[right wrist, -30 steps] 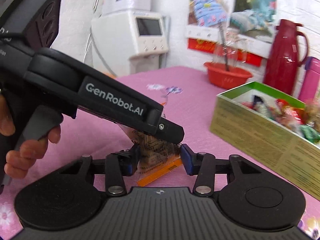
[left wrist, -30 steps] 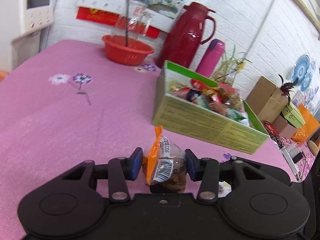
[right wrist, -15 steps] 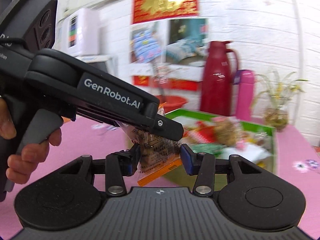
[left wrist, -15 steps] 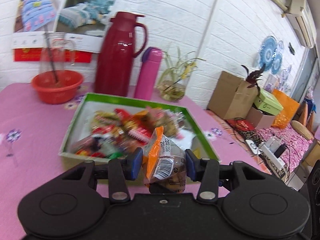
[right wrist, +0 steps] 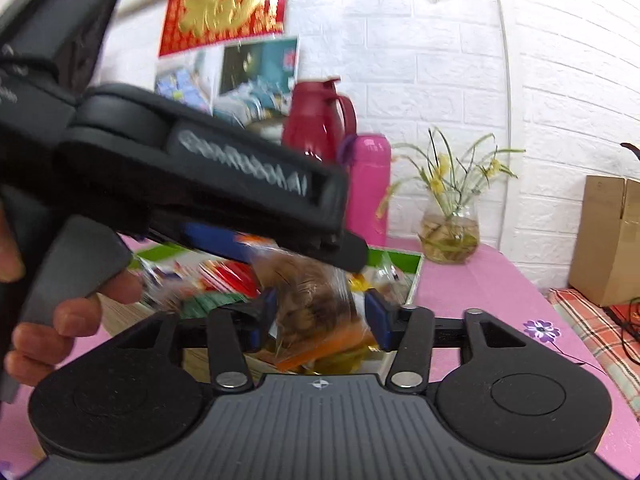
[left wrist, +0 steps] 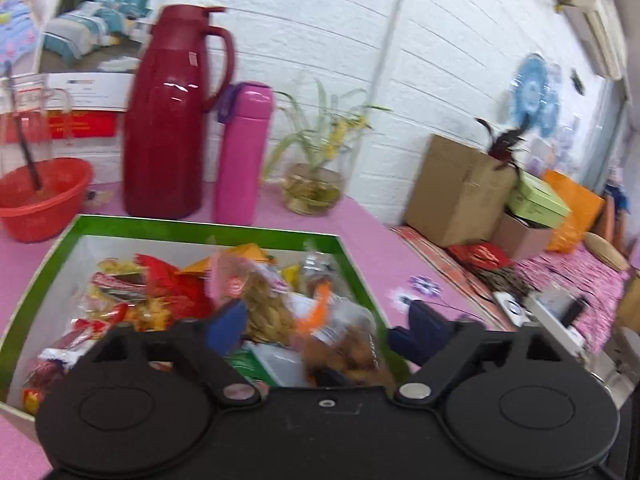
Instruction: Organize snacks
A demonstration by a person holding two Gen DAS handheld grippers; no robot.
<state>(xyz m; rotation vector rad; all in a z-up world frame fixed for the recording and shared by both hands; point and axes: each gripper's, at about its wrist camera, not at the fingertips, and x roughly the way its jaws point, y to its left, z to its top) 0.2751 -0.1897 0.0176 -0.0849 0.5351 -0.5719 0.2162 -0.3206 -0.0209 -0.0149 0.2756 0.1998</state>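
Two clear snack packets with orange ends are in play. One packet (left wrist: 344, 344) lies between the spread fingers of the left gripper (left wrist: 324, 324), low over the near right corner of the green box (left wrist: 200, 229); the jaws are opening wide and neither blue pad touches it, though blur hides whether it already rests on the pile. The other packet (right wrist: 316, 312) sits between the pads of the right gripper (right wrist: 320, 314), whose jaws are also opening; a narrow gap shows on each side, so the grip looks let go, but blur makes contact hard to rule out. One box stands on the pink tablecloth (left wrist: 376, 248), heaped with many wrapped snacks (left wrist: 160, 292) too crowded and smeared to count. Behind its far rim stand one dark red jug (left wrist: 172, 120), one pink flask (left wrist: 242, 152), one glass vase with a plant (left wrist: 314, 190) and one red basin (left wrist: 40, 200), all near the rim, leaving little open cloth there. Bare cloth runs to the right of the box up to the table edge. In the right wrist view the left gripper's body (right wrist: 192, 184) crosses the frame and covers most of the box, and a hand (right wrist: 60, 320) on its trigger is cut off at the left edge.
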